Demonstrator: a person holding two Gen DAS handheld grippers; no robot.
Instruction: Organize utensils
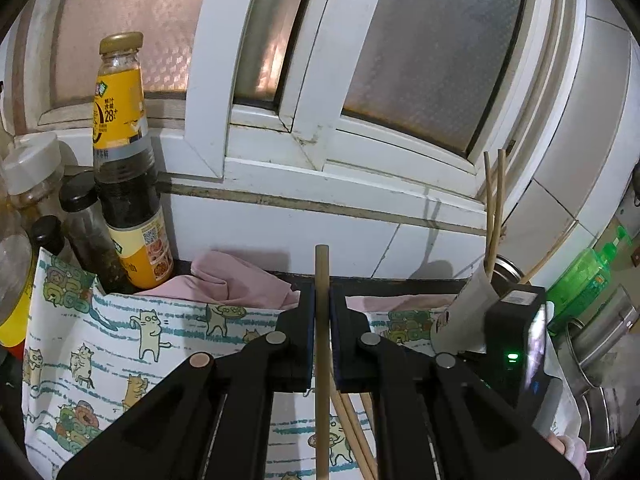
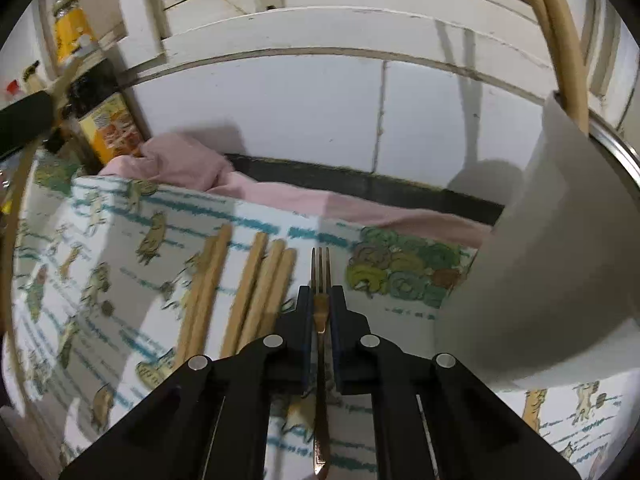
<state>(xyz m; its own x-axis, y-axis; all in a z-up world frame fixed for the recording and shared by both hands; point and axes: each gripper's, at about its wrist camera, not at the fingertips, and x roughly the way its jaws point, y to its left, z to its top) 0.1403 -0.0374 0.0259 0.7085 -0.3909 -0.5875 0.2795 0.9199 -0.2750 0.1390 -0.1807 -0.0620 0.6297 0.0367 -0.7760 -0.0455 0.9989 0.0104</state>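
My left gripper (image 1: pixel 322 312) is clamped on a wooden chopstick (image 1: pixel 321 276), upright above the cat-print cloth (image 1: pixel 120 336). My right gripper (image 2: pixel 321 300) pinches a fork (image 2: pixel 321 268), tines forward, beside five chopsticks (image 2: pixel 256 284) lying on the cloth.

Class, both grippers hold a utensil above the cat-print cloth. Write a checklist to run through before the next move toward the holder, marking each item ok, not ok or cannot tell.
1. Left gripper shut on a chopstick: ok.
2. Right gripper shut on the fork: ok.
3. Fork tines point forward, clear of the gripper: ok.
4. Holder has room beside its two chopsticks: cannot tell.
5. White paper clear of the holder's mouth: not ok, it stands against the rim.
6. Loose chopsticks lying on the cloth, still to collect: ok.
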